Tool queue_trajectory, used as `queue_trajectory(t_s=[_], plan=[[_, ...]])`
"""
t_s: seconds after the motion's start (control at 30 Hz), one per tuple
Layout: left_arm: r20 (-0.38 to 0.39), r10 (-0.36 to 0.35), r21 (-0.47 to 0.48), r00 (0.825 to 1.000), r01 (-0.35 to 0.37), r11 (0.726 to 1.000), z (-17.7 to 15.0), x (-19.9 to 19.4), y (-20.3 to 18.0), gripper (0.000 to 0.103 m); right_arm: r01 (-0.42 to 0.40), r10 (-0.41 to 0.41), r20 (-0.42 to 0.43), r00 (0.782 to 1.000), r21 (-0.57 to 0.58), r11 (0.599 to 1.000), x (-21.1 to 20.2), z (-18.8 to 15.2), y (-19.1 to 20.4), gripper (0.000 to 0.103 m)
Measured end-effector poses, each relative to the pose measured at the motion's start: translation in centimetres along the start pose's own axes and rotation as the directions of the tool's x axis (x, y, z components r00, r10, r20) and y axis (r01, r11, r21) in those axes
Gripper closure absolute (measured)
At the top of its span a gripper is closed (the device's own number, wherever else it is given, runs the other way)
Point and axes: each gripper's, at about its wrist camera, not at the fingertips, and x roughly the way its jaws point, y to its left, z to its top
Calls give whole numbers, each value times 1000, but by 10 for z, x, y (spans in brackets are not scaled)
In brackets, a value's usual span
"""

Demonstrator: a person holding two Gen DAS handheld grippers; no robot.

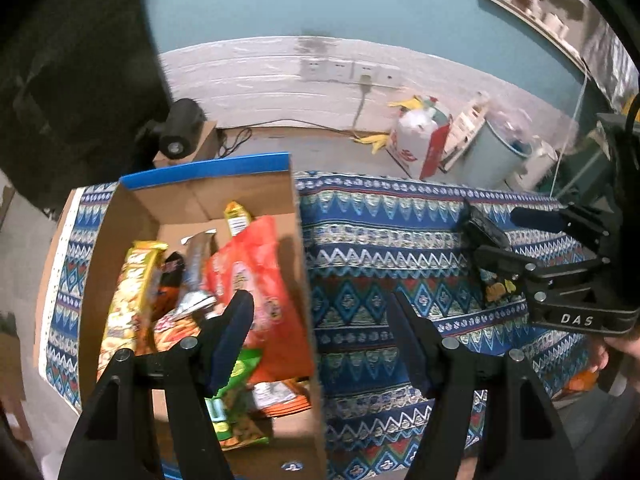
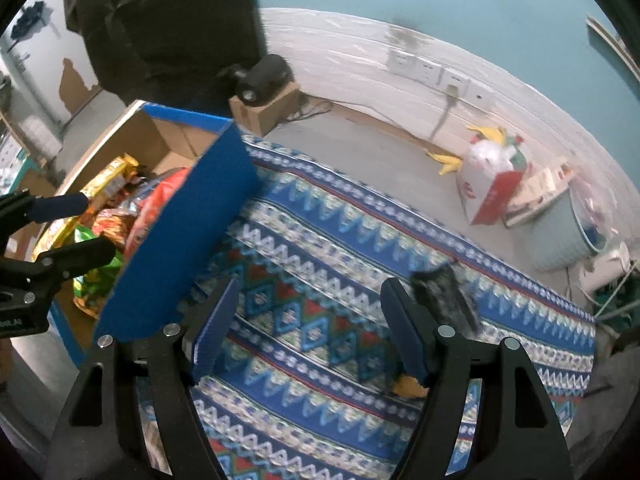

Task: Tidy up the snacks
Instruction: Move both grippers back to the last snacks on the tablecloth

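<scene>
A cardboard box with a blue outside (image 1: pixel 208 196) (image 2: pixel 188 232) stands on the patterned cloth and holds several snack packs: a red bag (image 1: pixel 256 276), a yellow pack (image 1: pixel 128 300), a silver bar (image 1: pixel 196 272), a green bag (image 1: pixel 236 408). My left gripper (image 1: pixel 322 332) is open and empty, straddling the box's right wall. My right gripper (image 2: pixel 308 324) is open and empty over the cloth; it also shows in the left wrist view (image 1: pixel 504 236). A dark snack pack (image 2: pixel 448 292) (image 1: pixel 486 228) lies on the cloth by its right finger. An orange-yellow pack (image 2: pixel 408 388) peeks out beneath that finger.
The blue patterned cloth (image 1: pixel 380 248) (image 2: pixel 320 240) covers the table. Beyond it on the floor are a small carton with a black device (image 1: pixel 180 128), a red-and-white bag (image 1: pixel 420 140), a grey bin (image 1: pixel 496 152) and wall sockets with a cable (image 1: pixel 364 76).
</scene>
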Motion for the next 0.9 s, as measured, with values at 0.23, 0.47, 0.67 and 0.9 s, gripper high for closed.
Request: queue_trajectory(t_s=[0.23,0.47,0.67,0.9], plan=[[-17,-2,79,1000,4,997,5,11,-38,33,33,-33,-4,999,43,999,-8,-22,-40,29],[-49,16,226,999,-4,974,20,25,-74,32,73,-72,-65,995,15,997,-6,-31,-73,28],[-80,-18,281,997,40,959,46,42,-96,27,110,-121,-130,984,-93,990,9,-18,-97,27],[-114,-61,356,992,98,929,60,84,-121,27,58,-83,-207,975,-124,991,53,-11,-120,27]])
